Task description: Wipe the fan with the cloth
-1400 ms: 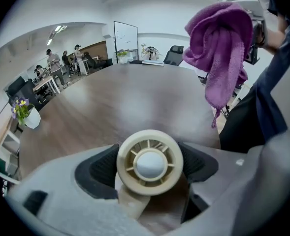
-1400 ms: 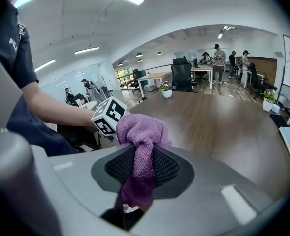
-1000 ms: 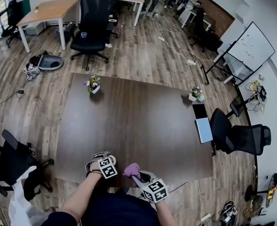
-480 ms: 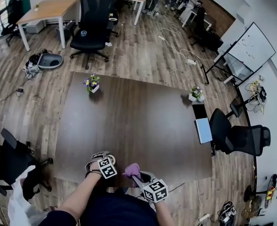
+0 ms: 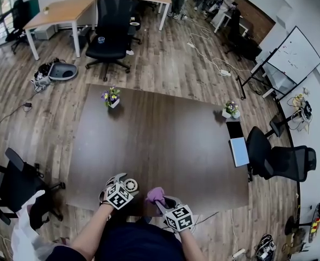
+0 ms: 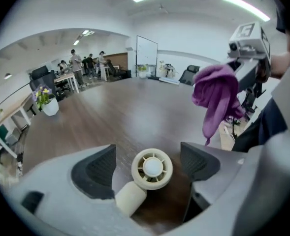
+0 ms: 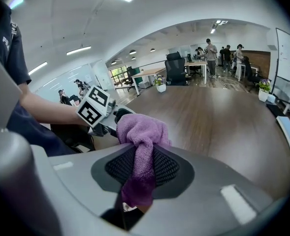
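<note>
Left hand-held gripper (image 5: 115, 181) has lifted, its jaws just opened clear of the fan (image 6: 152, 167). Right hand-held gripper (image 7: 144, 168) clamps the cloth (image 7: 140, 132). Wiped unheld, the fan could slide off the counter's (image 5: 149, 145) near edge.

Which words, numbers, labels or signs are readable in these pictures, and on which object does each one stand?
None can be read.
Whiteboard: faint marks, too small to read.
Marker cubes: only black-and-white square patterns, no letters.
Fan and purple cloth: no print visible.

A left flower pot (image 5: 111, 98) is standing near the far left corner of the dark desk (image 5: 160, 145) and a right flower pot (image 5: 230, 109) near its far right corner. A black chair (image 5: 279, 159) is waiting beside its right edge.
</note>
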`<move>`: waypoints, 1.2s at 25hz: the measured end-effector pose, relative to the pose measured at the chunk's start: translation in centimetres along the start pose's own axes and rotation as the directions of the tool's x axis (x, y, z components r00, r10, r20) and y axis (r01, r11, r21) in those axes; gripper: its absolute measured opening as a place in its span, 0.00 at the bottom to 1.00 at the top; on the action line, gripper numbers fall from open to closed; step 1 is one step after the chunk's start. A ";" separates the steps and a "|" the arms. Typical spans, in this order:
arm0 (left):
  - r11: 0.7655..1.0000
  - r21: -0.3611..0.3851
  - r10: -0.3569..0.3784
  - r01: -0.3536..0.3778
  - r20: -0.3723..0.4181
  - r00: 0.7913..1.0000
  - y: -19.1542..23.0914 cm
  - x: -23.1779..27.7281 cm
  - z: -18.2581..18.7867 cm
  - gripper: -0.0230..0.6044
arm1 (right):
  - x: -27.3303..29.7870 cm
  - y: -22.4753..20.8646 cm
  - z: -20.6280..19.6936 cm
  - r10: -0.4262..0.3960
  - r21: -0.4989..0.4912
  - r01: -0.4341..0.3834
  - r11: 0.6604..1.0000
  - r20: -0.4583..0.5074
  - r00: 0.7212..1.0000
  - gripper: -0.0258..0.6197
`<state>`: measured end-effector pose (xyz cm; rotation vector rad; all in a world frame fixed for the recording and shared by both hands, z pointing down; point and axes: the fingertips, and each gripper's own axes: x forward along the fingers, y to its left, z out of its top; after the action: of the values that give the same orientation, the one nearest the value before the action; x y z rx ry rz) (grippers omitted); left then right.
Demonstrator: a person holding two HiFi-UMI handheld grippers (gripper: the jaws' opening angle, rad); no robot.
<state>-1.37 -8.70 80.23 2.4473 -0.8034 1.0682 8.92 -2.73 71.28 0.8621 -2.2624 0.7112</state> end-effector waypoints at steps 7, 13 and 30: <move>0.984 -0.164 0.109 -0.071 0.234 0.966 1.7 -6.2 3.3 0.67 | 3.0 -1.0 0.1 -0.047 -0.050 0.045 0.998 -0.046 0.998 0.20; 0.967 -0.233 0.176 -0.104 0.312 0.934 2.2 -9.7 5.0 0.65 | 5.8 -2.2 -1.1 -0.062 -0.038 0.059 0.998 -0.096 0.993 0.20; 0.920 -0.342 0.335 -0.191 0.434 0.837 4.4 -15.3 6.2 0.28 | 7.6 -2.8 -3.1 -0.046 0.008 0.047 0.999 -0.103 0.994 0.37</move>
<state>-9.19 -9.85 65.13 2.4133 -1.3851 0.3557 7.37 -5.47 79.36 0.8608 -2.1420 0.7299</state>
